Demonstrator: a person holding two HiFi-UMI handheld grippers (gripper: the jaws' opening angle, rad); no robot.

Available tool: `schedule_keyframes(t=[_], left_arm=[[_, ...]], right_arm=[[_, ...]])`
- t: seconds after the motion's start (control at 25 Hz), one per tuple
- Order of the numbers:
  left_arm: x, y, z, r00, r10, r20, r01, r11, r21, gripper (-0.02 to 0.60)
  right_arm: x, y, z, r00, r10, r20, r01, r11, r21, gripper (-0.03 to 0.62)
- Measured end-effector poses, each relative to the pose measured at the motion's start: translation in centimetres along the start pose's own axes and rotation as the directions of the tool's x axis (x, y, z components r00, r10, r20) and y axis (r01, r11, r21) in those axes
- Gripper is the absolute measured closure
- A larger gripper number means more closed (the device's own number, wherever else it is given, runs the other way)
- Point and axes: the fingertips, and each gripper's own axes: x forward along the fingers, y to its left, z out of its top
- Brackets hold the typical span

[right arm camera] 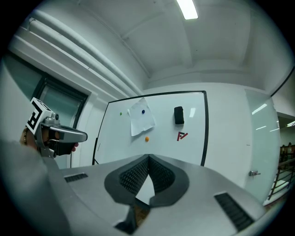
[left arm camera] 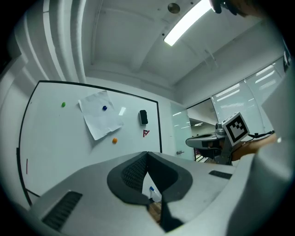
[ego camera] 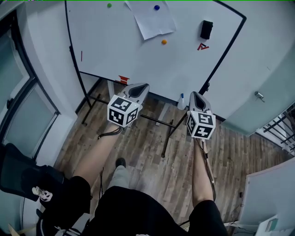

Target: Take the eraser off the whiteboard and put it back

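Left tongs: I am holding my left gripper [ego camera: 140, 87] level, left of the frame's middle in the head view. Its jaws are pressing tip against tip and are gripping nothing.
Right tongs: my right gripper [ego camera: 196, 96] is pointing level too, right of the middle. Its jaws are lying fully together, with nothing between them.
Eraser: the black eraser [ego camera: 206, 29] is sitting upright on the whiteboard [ego camera: 138, 60], in the upper right of the head view, near the board's right edge. Both grippers are staying well apart from it.
Red mark: a small red mark [ego camera: 203, 46] is showing just below the eraser.
Paper: a white sheet [ego camera: 151, 20] is hanging tilted at the upper middle, and a blue magnet [ego camera: 156, 7] is sitting on it near its top.
Other magnets: an orange magnet [ego camera: 164, 42] is sitting just below the sheet, and a green magnet [ego camera: 109, 5] is sitting left of it, at the top edge.
Floor: the board's black legs are standing on a wooden floor [ego camera: 152, 152].
Small bottle: a white bottle with a blue top [ego camera: 181, 101] is standing at the board's foot, just beside my right gripper in the frame.
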Motion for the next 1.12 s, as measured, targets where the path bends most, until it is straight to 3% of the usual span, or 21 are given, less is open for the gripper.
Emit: schedule_keyframes(t=[0.36,0.64,0.88,1.12], left_arm=[[10.1,8.3,5.2,0.994,-0.104,0.043,0.102,0.994,0.050,0.560],[14.8,12.8,7.5,0.984,-0.166,0.059,0.162,0.984,0.069,0.560],[19.3,13.5,9.1,0.972,-0.226,0.069,0.219,0.971,0.097,0.560],[22.5,13.1,11.7,0.964,-0.232,0.133,0.217,0.969,0.119,0.560]], right_arm=[[11.7,-3.4,4.6,0.994,-0.102,0.036,0.102,0.995,0.017,0.576],[17.3,-5.5,6.1,0.985,-0.168,0.046,0.168,0.986,0.018,0.576],[19.4,-7.7,8.2,0.969,-0.229,0.092,0.228,0.973,0.025,0.576],[20.9,-9.6,10.6,0.952,-0.275,0.135,0.280,0.960,-0.016,0.576]])
